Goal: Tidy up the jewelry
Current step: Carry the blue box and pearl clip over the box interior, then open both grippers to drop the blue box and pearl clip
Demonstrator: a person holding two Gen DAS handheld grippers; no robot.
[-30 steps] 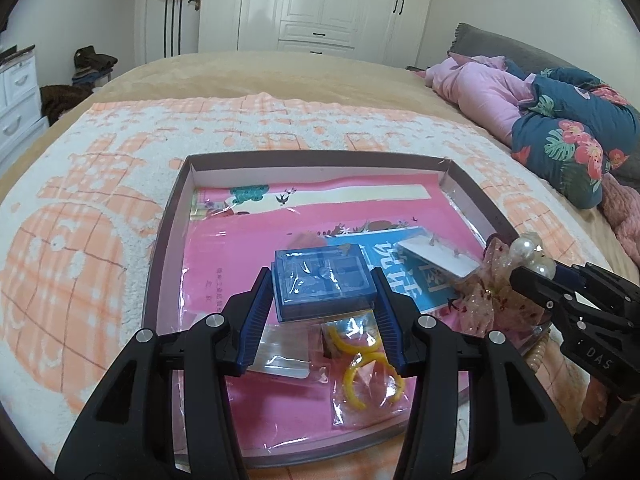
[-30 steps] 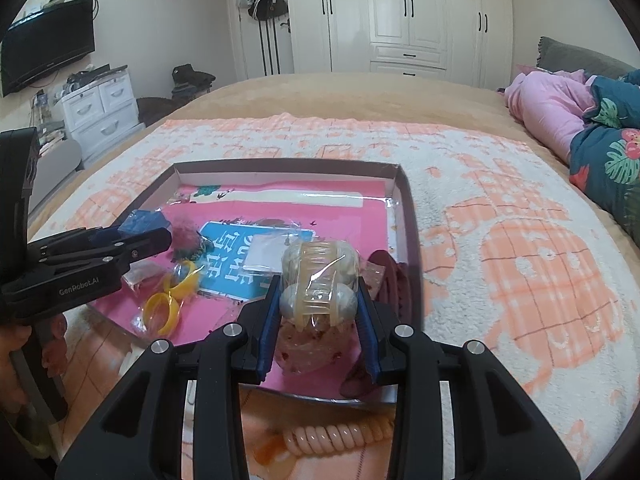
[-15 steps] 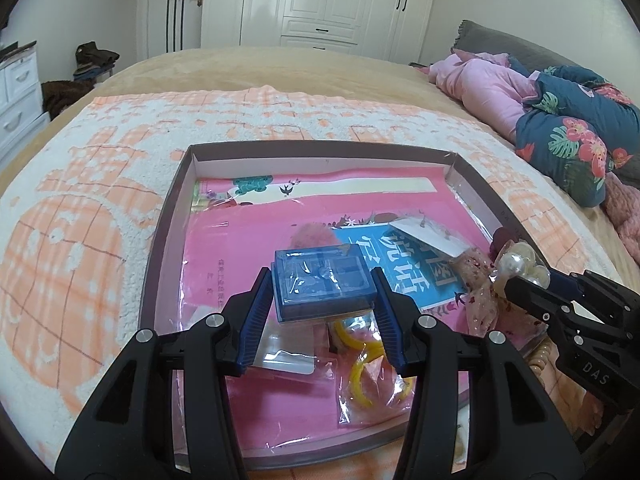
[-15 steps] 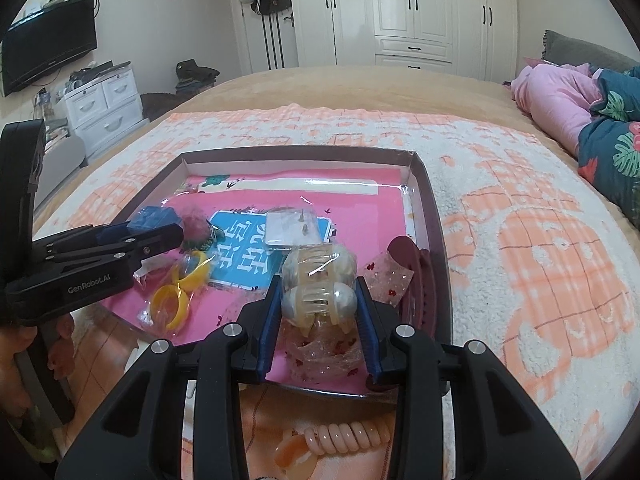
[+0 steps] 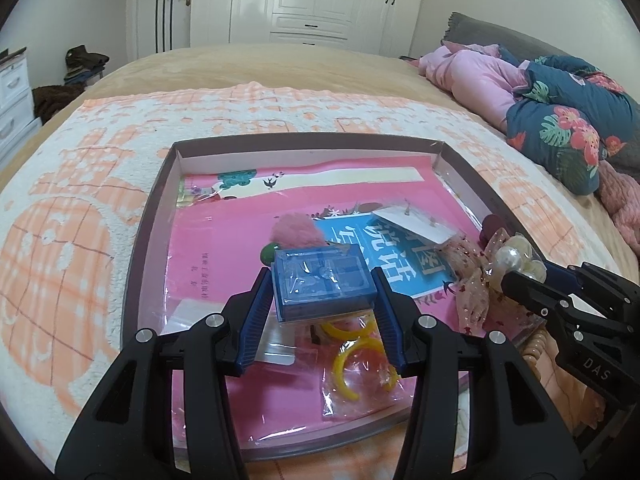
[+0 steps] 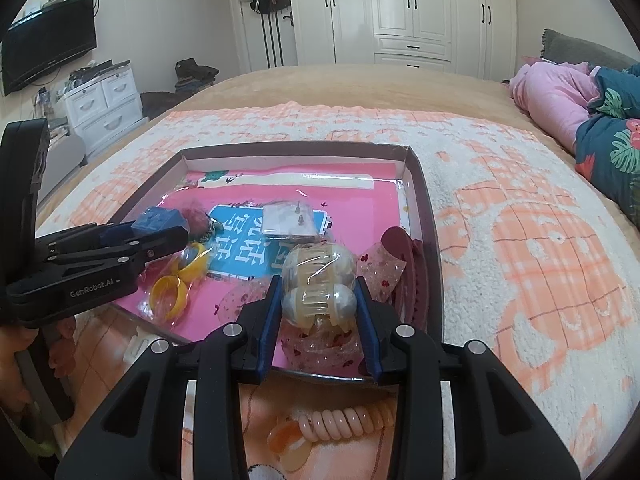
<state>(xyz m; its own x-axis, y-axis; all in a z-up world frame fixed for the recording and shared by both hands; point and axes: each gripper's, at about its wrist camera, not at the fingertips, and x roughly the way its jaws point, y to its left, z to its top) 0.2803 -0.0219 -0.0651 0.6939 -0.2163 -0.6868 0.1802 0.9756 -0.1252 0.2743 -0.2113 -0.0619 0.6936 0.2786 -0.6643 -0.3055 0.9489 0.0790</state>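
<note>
A shallow brown-rimmed tray with a pink lining lies on the bed. My left gripper is shut on a small blue box and holds it over the tray's near part. My right gripper is shut on a bagged pearl hair claw above the tray's near right corner; it also shows in the left wrist view. In the tray lie bagged yellow rings, a white earring card, a pink pompom and a dark red hair clip.
A peach coiled hair tie lies on the blanket in front of the tray. Pink and floral bedding is piled at the right. White wardrobes stand beyond the bed, with a drawer unit and TV at the left.
Both grippers have moved forward over the tray with their loads. The right gripper with the pearl claw has come in over the tray's near right corner.
</note>
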